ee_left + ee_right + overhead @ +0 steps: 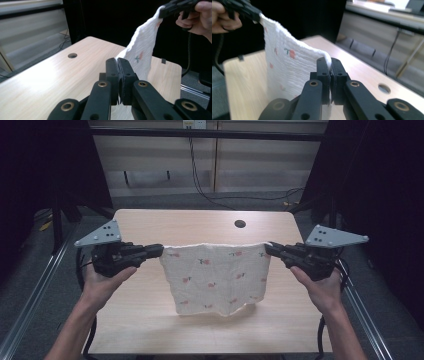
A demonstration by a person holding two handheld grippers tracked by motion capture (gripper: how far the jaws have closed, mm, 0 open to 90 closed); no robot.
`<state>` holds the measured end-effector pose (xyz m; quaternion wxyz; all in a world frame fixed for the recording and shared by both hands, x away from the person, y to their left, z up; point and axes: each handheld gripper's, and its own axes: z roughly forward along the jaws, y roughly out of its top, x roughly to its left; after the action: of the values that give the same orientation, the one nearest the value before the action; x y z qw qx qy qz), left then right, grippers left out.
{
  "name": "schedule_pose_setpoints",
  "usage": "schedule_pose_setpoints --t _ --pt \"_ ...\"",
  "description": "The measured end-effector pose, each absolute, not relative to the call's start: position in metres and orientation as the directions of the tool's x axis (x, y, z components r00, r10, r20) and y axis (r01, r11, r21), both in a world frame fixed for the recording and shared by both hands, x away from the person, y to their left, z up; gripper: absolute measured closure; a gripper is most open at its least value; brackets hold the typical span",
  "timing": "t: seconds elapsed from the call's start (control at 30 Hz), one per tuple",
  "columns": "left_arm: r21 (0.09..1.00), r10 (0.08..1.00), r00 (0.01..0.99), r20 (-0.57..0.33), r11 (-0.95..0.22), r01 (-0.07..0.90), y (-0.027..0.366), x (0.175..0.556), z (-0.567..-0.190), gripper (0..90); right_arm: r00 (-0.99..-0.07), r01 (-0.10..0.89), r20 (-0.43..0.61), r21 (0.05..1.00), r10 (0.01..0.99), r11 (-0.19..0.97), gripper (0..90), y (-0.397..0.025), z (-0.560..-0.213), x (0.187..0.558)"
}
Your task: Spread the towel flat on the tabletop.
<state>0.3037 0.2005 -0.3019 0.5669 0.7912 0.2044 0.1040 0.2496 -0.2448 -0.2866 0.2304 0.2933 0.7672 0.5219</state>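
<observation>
Hanging between 2 grippers, left [161, 251] and right [267, 248], jaws clenched on top corners: cloth [215, 277], above counter [150, 225]. Risk: thin corner bites; tension could slip one.

**Around the table: what else we can see**

We're looking down on a pale wooden table [150, 320] with rounded corners, and near its far edge there's a round cable hole [240, 224]. Beyond it we see a light panelled wall [250, 165], a black cable [200, 180] trailing down to the grey floor [165, 201]. Dark curtains [380, 180] flank both sides, and metal rails [30, 305] run along the floor.
</observation>
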Motion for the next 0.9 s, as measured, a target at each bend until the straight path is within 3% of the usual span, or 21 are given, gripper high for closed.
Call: schedule_pose_setpoints --t 0.33,0.9 --pt "0.907 0.463 0.868 -0.18 -0.262 0.328 0.185 0.34 -0.344 87.8 -0.704 0.332 0.077 0.914 0.706 0.232 87.1 -0.25 -0.336 0.292" --pt "0.825 0.568 0.753 -0.331 -0.214 0.524 0.185 0.406 -0.413 86.8 -0.666 0.466 0.127 0.84 0.735 0.277 87.0 -0.238 -0.389 0.365"
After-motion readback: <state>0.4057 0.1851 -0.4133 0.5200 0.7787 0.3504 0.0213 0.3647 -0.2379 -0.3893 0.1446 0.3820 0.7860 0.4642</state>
